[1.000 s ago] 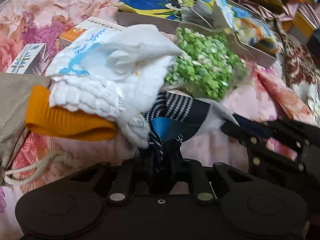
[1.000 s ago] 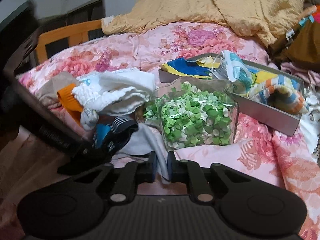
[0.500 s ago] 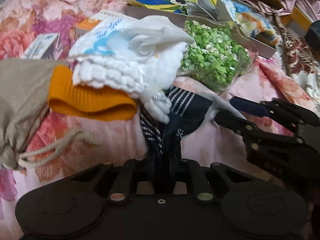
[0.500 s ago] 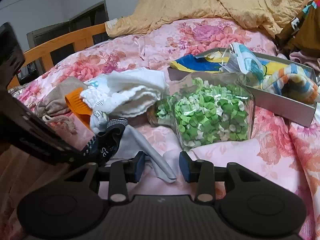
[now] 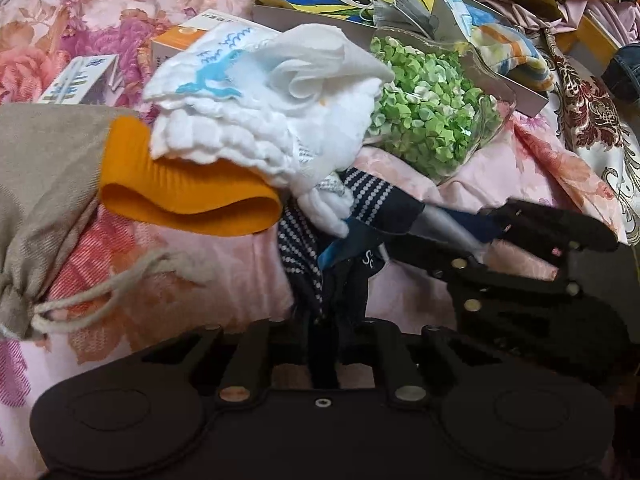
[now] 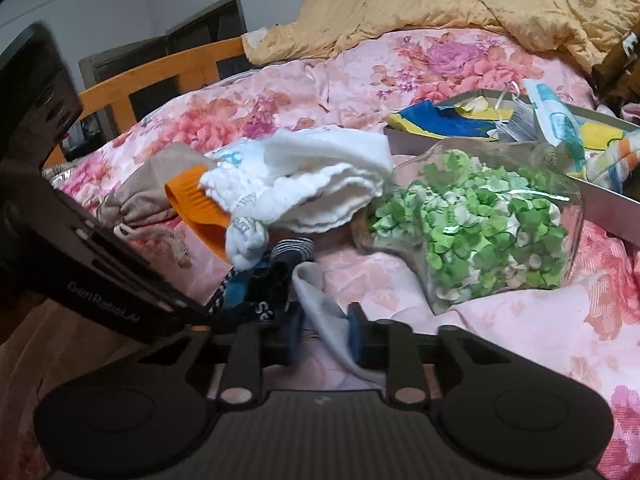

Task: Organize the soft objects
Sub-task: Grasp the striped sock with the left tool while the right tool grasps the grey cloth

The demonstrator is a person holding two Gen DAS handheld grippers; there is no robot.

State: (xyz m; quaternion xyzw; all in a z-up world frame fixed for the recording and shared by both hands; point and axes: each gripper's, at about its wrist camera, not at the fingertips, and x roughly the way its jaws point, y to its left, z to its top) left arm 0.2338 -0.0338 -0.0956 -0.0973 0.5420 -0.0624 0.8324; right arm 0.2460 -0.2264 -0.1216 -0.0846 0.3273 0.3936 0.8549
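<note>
Left gripper (image 5: pixel 326 354) pinches dark navy dotted sock (image 5: pixel 360 216), long axis running forward from jaws toward white cloth pile (image 5: pixel 272 112) on floral bedspread (image 6: pixel 520 340). Right gripper (image 6: pixel 324 336) spread, straddling sock's pale grey toe end (image 6: pixel 316 300); right nearer that end.

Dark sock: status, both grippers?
Left gripper shut on dark sock. Right gripper open, straddling its pale end. White cloth overlaps sock.

Ribbed orange cloth (image 5: pixel 188 196), glossy floral bedspread (image 5: pixel 520 176)
</note>
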